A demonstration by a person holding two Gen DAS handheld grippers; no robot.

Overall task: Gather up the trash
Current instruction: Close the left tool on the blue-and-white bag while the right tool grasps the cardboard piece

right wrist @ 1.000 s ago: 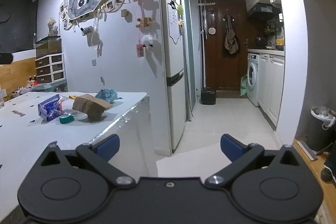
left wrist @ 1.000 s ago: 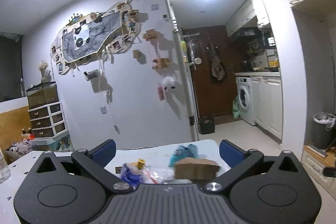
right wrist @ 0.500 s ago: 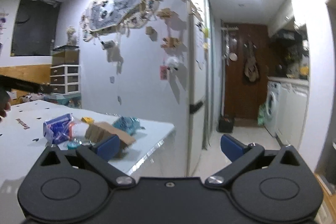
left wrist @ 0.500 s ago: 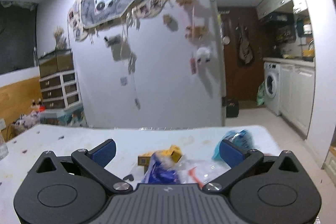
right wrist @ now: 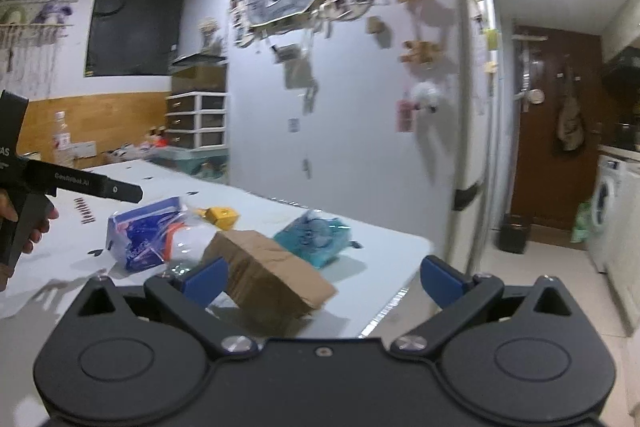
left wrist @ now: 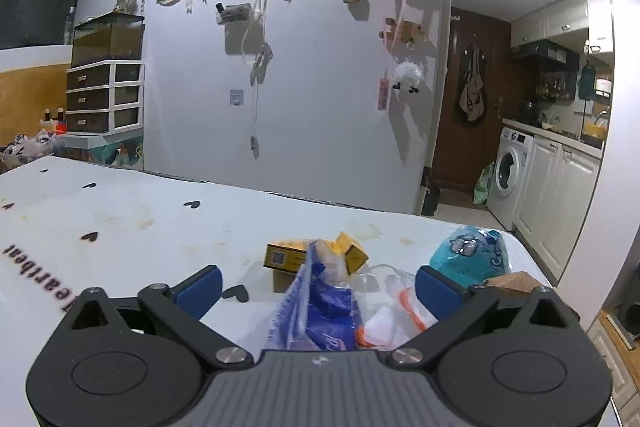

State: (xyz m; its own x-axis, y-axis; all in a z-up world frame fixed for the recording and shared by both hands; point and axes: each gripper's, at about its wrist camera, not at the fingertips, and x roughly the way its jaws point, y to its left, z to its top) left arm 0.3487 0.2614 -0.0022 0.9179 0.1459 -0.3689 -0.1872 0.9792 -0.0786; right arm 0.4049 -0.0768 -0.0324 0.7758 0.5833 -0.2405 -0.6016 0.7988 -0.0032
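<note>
Between my left gripper's (left wrist: 316,285) wide, closing jaws lie a blue wrapper (left wrist: 320,311) and clear bag (left wrist: 390,303), untouched; beyond sits a yellow carton (left wrist: 296,257); my right gripper (right wrist: 322,275) gapes over a brown paper bag (right wrist: 268,275) on the table (left wrist: 120,219).

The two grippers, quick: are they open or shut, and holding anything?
Left gripper: fingers wide but closing around the blue plastic wrapper, not pressing it yet.
Right gripper: open, holding nothing.

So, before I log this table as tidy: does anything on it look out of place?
Yes. Litter is heaped at the white table's corner: a blue wrapper, crumpled clear plastic, yellow cartons, a teal bag and a brown paper bag.
</note>
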